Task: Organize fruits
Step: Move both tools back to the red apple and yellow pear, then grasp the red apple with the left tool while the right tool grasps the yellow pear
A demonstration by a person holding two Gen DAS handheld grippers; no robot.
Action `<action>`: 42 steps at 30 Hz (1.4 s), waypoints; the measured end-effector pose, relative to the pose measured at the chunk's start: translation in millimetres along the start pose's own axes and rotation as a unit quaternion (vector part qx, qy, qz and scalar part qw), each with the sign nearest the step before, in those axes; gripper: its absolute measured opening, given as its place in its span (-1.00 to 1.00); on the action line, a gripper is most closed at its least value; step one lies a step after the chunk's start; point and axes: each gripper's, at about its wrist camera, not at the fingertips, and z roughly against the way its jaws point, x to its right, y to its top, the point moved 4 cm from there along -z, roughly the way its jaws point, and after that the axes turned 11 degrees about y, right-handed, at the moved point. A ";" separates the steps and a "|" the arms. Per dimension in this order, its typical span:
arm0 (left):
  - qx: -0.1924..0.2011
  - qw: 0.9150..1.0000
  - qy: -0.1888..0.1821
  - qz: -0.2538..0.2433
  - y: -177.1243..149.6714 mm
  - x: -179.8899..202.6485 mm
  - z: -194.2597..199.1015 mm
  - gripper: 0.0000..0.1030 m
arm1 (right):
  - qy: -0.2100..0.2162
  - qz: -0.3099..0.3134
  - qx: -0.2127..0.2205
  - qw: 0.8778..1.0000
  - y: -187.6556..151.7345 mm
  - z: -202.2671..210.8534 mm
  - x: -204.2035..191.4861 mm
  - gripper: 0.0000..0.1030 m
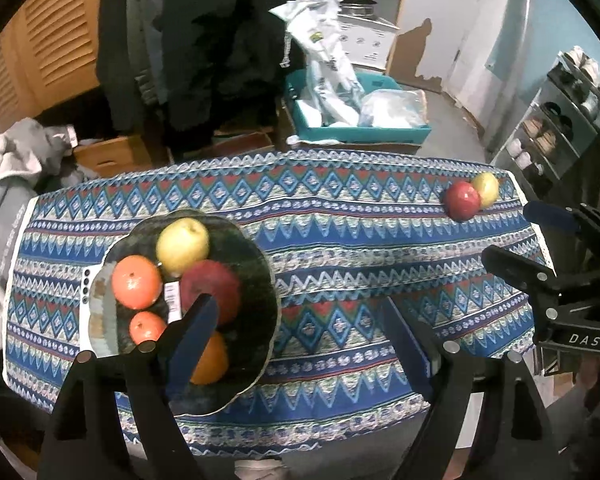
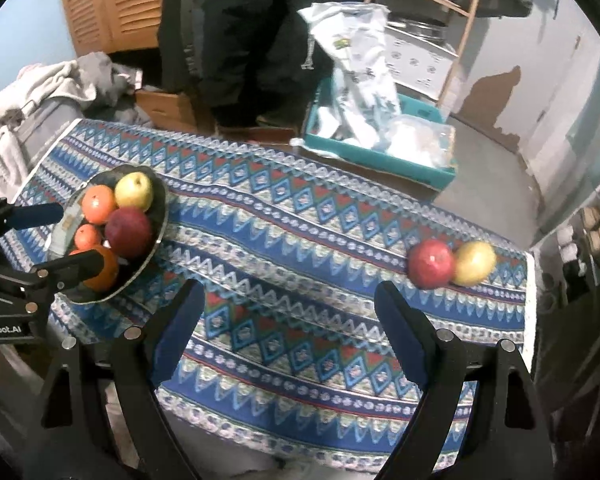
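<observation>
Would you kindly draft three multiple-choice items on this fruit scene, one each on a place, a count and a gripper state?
1. Where do the two loose apples lie?
A. inside the dish
B. on the tablecloth, away from the dish
C. in the teal crate

2. How many fruits sit in the dish?
A. two
B. five
C. eight

3. How are both grippers?
A. open and empty
B. each shut on fruit
C. out of view

Answers:
1 B: the red apple and yellow apple rest on the tablecloth.
2 B: five show in the dish.
3 A: left gripper and right gripper hold nothing.

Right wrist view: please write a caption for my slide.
Open right tool above patterned tablecloth; red apple and yellow apple ahead.
</observation>
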 end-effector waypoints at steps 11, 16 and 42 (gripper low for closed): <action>0.007 0.999 -0.006 -0.035 11.3 45.1 2.3 0.66 | -0.015 -0.042 0.010 0.999 -22.0 16.0 51.4 0.67; 0.007 0.999 -0.009 -0.047 15.8 62.5 0.7 0.66 | -0.022 -0.065 0.010 0.998 -30.7 20.0 76.2 0.67; -0.041 0.990 -0.064 -0.117 91.7 176.5 -67.3 0.67 | -0.015 -0.137 -0.084 0.987 -21.6 -7.0 237.5 0.67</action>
